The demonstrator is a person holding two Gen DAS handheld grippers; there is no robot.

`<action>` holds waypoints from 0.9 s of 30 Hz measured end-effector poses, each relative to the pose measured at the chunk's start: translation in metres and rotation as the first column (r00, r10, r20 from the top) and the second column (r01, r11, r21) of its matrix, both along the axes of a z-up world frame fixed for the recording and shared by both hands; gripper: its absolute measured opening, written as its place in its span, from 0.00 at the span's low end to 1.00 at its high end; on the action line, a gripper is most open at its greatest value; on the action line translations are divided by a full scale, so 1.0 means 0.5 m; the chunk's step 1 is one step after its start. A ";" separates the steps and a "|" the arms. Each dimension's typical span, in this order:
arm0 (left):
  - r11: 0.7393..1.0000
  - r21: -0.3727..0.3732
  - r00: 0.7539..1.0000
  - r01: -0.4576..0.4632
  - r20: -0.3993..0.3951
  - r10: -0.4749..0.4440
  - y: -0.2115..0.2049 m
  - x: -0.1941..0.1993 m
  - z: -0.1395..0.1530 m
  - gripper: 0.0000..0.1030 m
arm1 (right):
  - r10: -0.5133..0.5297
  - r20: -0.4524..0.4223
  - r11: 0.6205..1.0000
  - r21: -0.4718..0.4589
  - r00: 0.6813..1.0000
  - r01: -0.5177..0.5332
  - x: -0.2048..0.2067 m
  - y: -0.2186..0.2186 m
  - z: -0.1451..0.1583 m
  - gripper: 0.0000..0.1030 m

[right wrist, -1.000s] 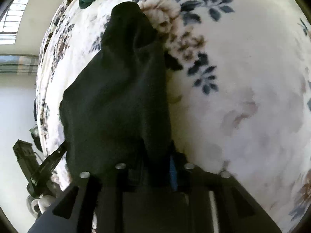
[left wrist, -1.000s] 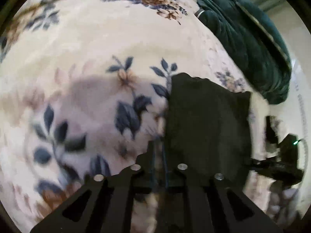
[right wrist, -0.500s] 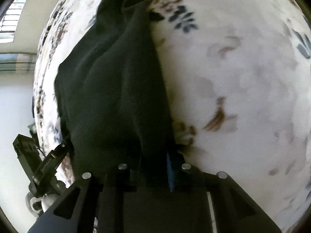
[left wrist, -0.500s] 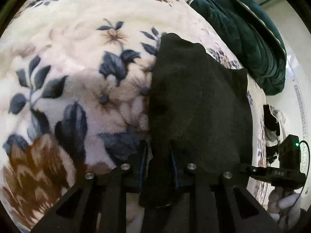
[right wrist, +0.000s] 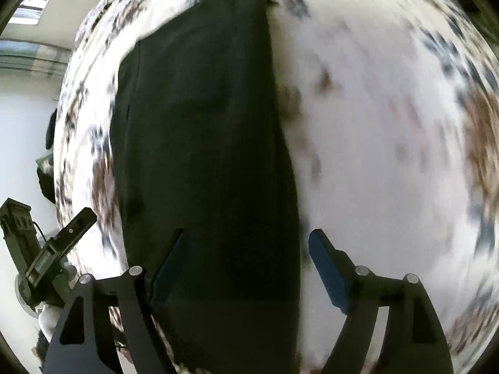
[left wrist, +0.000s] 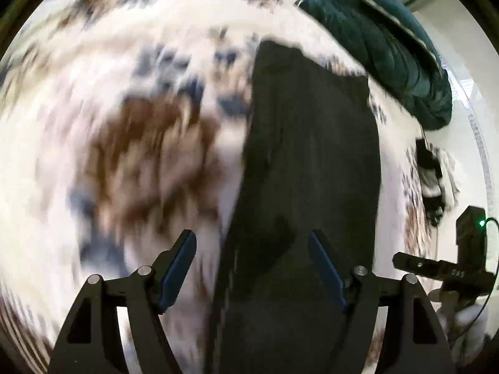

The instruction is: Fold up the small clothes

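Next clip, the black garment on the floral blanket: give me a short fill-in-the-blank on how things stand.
1. The black garment lies on a floral ____.
2. The jaws of the left gripper stand ____.
3. The right gripper has jaws that press on ____.
4. The heaped bedding beyond the garment is dark ____.

Missing words: blanket; open; nothing; green

Bed covered by a cream floral blanket [left wrist: 131, 143] with blue and brown print, blurred; it fills the field ahead of both sets of jaws. Dark green quilt [left wrist: 383, 53] bunched at the far upper right of the left jaws. Pale wall [right wrist: 21, 131] to the left of the right jaws. Window with slats [right wrist: 31, 3] at far upper left, letting in daylight. Curtain or trim band [right wrist: 31, 56] below it, indistinct.
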State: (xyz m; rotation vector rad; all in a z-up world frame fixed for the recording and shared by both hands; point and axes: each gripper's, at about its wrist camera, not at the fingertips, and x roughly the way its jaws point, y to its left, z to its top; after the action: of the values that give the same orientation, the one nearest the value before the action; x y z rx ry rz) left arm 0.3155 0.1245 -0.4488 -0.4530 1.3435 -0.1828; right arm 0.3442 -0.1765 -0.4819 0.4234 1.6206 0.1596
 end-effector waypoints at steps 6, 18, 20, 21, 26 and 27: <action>0.999 -0.043 0.989 0.028 -0.145 -0.034 -0.016 -0.206 -0.043 0.70 | -0.102 -0.170 0.992 0.055 0.980 0.112 -0.269 -0.024 -0.063 0.79; 0.999 -0.029 0.987 0.024 -0.160 -0.028 -0.041 -0.378 -0.081 0.68 | -0.205 -0.175 0.970 0.098 0.963 0.224 -0.478 -0.038 -0.134 0.79; 0.999 -0.012 0.988 0.046 -0.150 -0.047 -0.051 -0.382 -0.087 0.48 | -0.198 -0.162 0.973 0.088 0.967 0.214 -0.471 -0.034 -0.131 0.62; 0.998 0.001 0.988 0.060 -0.142 -0.059 -0.060 -0.383 -0.089 0.28 | -0.194 -0.162 0.974 0.083 0.968 0.209 -0.479 -0.035 -0.132 0.52; 0.998 0.020 0.996 0.055 -0.071 -0.054 -0.042 -0.400 -0.074 0.08 | -0.224 -0.148 0.965 0.104 0.963 0.241 -0.487 -0.022 -0.118 0.08; 0.998 0.027 0.996 0.061 -0.065 -0.059 -0.035 -0.406 -0.071 0.08 | -0.234 -0.138 0.964 0.099 0.962 0.248 -0.491 -0.023 -0.109 0.08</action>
State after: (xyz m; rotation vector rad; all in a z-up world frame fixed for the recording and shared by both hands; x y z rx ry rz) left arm 0.1126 0.1070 -0.4840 -0.3968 1.4218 -0.1997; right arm 0.0986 -0.1880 -0.5363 0.7290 1.6719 0.0429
